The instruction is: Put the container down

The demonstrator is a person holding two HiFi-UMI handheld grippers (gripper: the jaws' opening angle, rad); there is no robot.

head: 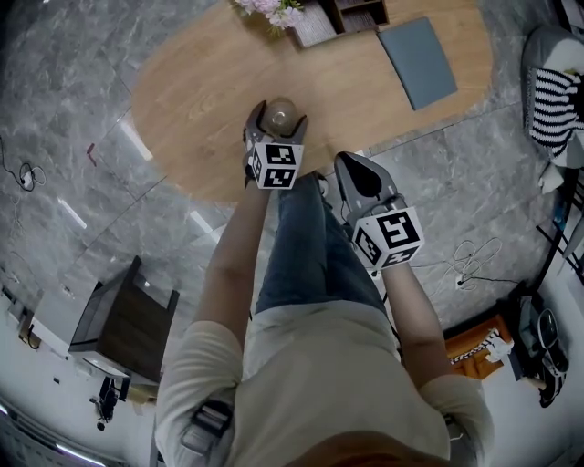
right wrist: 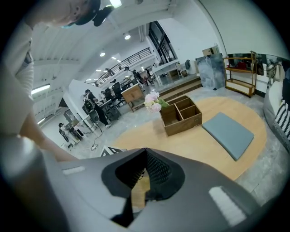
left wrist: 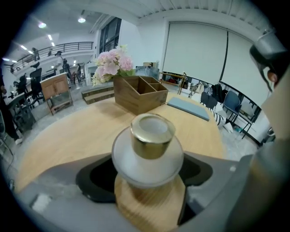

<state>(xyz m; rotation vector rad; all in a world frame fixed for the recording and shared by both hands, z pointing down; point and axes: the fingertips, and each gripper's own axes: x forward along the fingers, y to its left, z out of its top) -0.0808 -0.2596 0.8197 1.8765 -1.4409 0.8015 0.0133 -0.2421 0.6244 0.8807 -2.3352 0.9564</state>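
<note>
The container [head: 280, 116] is a small frosted white jar with a gold collar [left wrist: 152, 138]. It stands upright on the oval wooden table [head: 210, 100], near the table's front edge. My left gripper [head: 279, 109] reaches over that edge with a jaw on each side of the jar. In the left gripper view a dark gap shows between each pad and the jar, so the gripper is open around it. My right gripper [head: 351, 164] hangs lower right, off the table above the person's leg. Its jaws [right wrist: 145, 152] meet at the tips, shut on nothing.
A wooden organizer box [head: 338, 18] and pink flowers [head: 269, 9] stand at the table's far side. To the right of them lies a grey pad [head: 418, 59]. A dark cabinet [head: 123, 319] stands on the marble floor lower left. Cables [head: 470, 264] lie on the floor to the right.
</note>
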